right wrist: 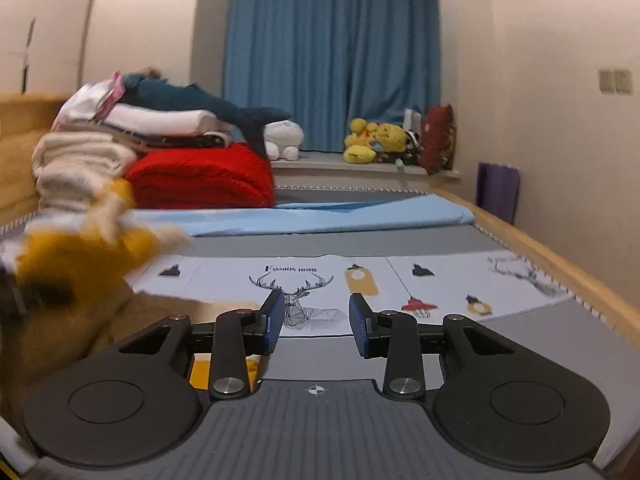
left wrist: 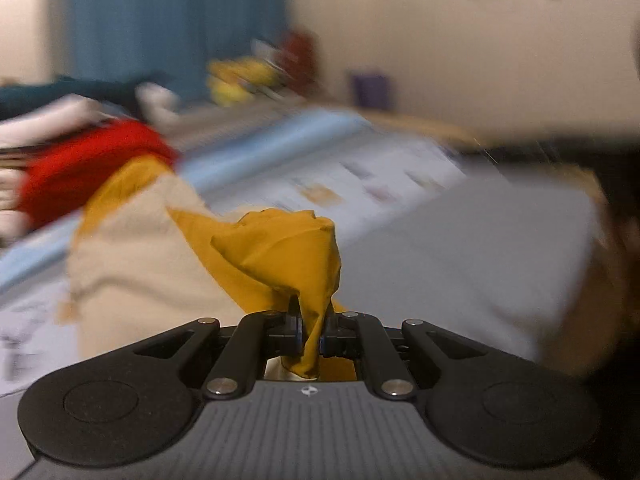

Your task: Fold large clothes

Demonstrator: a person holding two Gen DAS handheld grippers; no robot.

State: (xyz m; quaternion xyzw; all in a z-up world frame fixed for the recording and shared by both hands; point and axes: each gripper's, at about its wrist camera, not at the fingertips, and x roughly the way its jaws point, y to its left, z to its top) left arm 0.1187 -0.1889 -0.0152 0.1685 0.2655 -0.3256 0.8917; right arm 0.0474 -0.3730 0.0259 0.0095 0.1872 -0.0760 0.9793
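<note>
A large mustard-yellow and cream garment (left wrist: 280, 248) hangs in front of the left wrist camera. My left gripper (left wrist: 312, 314) is shut on a bunched yellow fold of it, and the cream part (left wrist: 132, 264) trails off to the left over the bed. The left wrist view is blurred by motion. In the right wrist view the same garment (right wrist: 80, 264) is a blurred heap at the left. My right gripper (right wrist: 316, 308) stands open to the right of it, above the printed grey bedcover (right wrist: 400, 280), with nothing between its blue pads (right wrist: 274, 320).
A red folded blanket (right wrist: 200, 176), white towels (right wrist: 76, 168) and a blue shark plush (right wrist: 208, 108) are stacked at the bed's far left. A light blue sheet (right wrist: 320, 214) lies across the bed. The wooden bed rail (right wrist: 560, 264) runs along the right. Yellow plush toys (right wrist: 372, 140) sit on the window sill.
</note>
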